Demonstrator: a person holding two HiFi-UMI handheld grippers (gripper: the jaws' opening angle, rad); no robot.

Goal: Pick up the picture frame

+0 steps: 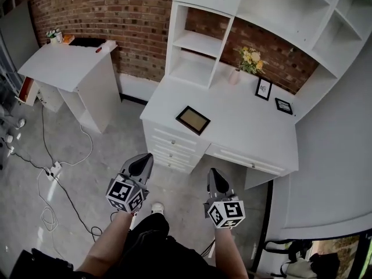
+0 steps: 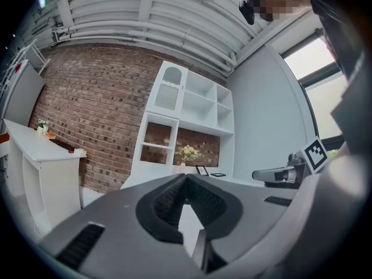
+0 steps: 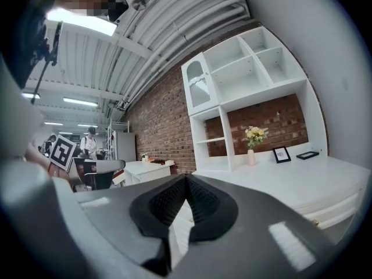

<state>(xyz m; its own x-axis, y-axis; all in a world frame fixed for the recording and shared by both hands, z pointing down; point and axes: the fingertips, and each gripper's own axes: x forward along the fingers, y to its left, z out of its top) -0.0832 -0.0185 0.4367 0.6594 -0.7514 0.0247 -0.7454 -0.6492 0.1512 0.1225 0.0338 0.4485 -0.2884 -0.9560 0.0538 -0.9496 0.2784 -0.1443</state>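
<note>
frame: picture frame (image 1: 193,120) lay flat near the front left corner of the white desk (image 1: 250,132), long side along the front edge | relation: ahead, between both claws, well apart, neither clearly nearer | look: thin dark rim, tan panel | left gripper (image 1: 145,158): closed, empty | right gripper (image 1: 213,173): closed, empty

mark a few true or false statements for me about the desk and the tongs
1. The large picture frame lies flat near the front edge of the desk. True.
2. The left tongs hold that frame. False: the left tongs are shut, empty and short of the desk.
3. Yellow flowers stand at the back of the desk. True.
4. The right tongs are wide open. False: the right tongs are shut, with nothing between them.
</note>
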